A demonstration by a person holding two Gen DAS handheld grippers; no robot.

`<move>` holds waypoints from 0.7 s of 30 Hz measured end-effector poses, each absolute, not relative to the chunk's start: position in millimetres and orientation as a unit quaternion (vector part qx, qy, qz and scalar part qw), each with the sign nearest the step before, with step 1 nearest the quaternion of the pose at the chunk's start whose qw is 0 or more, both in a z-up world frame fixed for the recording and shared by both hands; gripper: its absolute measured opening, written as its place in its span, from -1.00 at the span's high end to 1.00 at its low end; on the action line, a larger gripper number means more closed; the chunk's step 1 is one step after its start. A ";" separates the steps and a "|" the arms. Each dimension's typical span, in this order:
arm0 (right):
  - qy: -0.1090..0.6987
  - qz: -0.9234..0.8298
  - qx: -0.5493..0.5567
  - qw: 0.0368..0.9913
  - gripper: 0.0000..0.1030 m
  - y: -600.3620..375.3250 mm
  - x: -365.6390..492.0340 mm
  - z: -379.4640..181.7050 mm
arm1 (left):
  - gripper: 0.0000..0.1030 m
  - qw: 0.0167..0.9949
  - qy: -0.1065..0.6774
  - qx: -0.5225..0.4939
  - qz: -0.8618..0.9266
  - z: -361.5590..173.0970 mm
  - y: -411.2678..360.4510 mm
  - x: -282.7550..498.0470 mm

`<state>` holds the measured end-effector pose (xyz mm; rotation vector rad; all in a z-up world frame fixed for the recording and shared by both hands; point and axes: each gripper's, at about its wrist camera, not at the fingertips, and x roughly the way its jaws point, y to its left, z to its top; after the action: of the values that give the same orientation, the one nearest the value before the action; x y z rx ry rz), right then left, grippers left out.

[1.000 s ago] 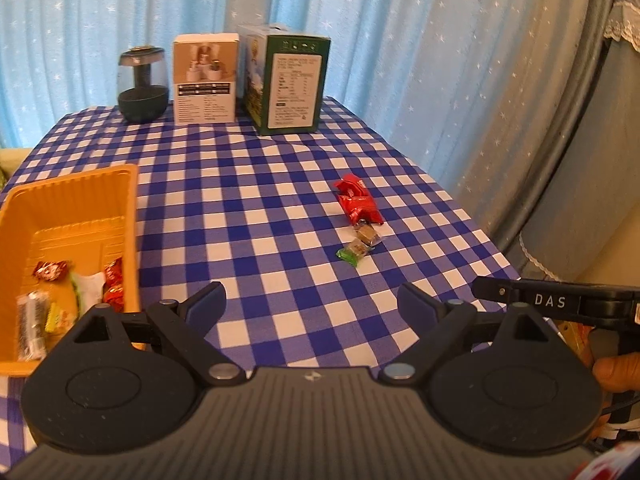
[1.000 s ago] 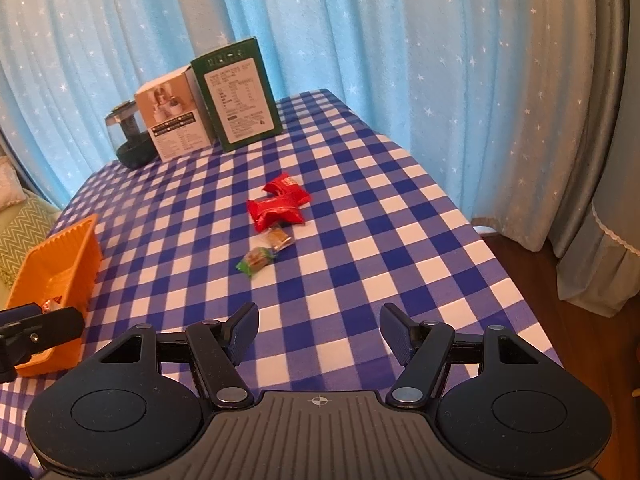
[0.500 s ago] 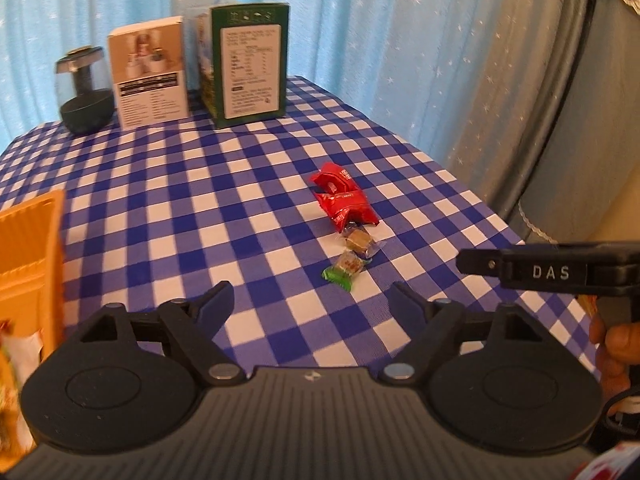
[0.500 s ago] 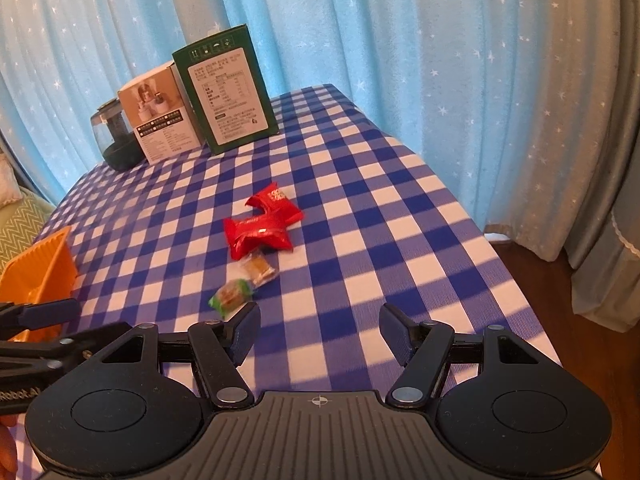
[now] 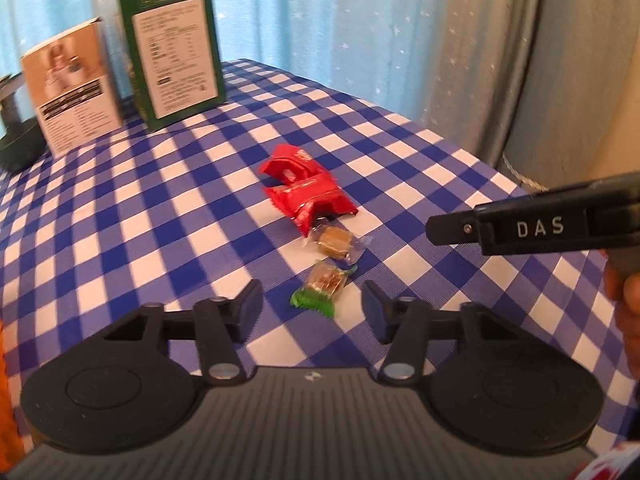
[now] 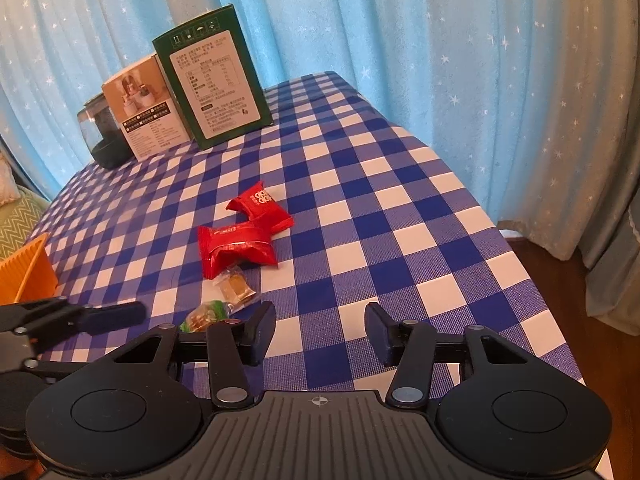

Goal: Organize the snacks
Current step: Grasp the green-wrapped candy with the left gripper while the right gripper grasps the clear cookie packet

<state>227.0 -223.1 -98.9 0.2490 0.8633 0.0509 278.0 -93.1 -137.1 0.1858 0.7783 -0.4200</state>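
Two red snack packets (image 5: 304, 190) (image 6: 240, 246) lie on the blue checked tablecloth. Just below them lies a clear-wrapped brown candy (image 5: 335, 240) (image 6: 236, 286), then a green-wrapped candy (image 5: 322, 290) (image 6: 202, 315). My left gripper (image 5: 312, 306) hovers low over the green candy, which sits between its fingertips; its jaws are closing and the pads are not touching it. My right gripper (image 6: 320, 330) is just right of the candies, its jaws closing with nothing between them. The right gripper's finger (image 5: 520, 226) reaches in from the right in the left wrist view.
A green box (image 6: 214, 80), a beige box (image 6: 146, 114) and a dark jar (image 6: 102, 136) stand at the table's far end. An orange basket (image 6: 30, 270) sits at the left. The table's right edge (image 6: 500, 220) drops off toward curtains and floor.
Both grippers came down and forward toward the snacks, which now look larger. The left swung right, away from the orange basket. Both pairs of jaws have narrowed.
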 end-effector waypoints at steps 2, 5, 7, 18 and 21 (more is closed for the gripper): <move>0.418 0.026 0.123 0.900 0.02 -223.2 228.0 -99.5 | 0.12 0.899 0.374 0.099 -0.205 -141.4 -97.0 282.8; 0.422 0.032 0.132 0.896 0.02 -222.8 228.7 -100.9 | 0.25 0.896 0.377 0.104 -0.209 -146.4 -100.0 289.3; 0.425 0.034 0.129 0.895 0.02 -220.7 230.1 -102.1 | 0.43 0.893 0.382 0.104 -0.215 -150.6 -101.5 293.4; 0.424 0.104 0.087 0.895 0.17 -192.0 247.1 -107.1 | 0.63 0.905 0.393 0.036 -0.159 -143.2 -61.5 273.6; 0.420 0.128 0.073 0.895 0.28 -181.1 253.4 -108.8 | 0.63 0.907 0.398 0.025 -0.134 -142.4 -46.2 266.1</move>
<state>253.4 -181.1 -108.8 0.1510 0.8710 0.2657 266.1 -46.2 -142.4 0.0516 0.8223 -0.2759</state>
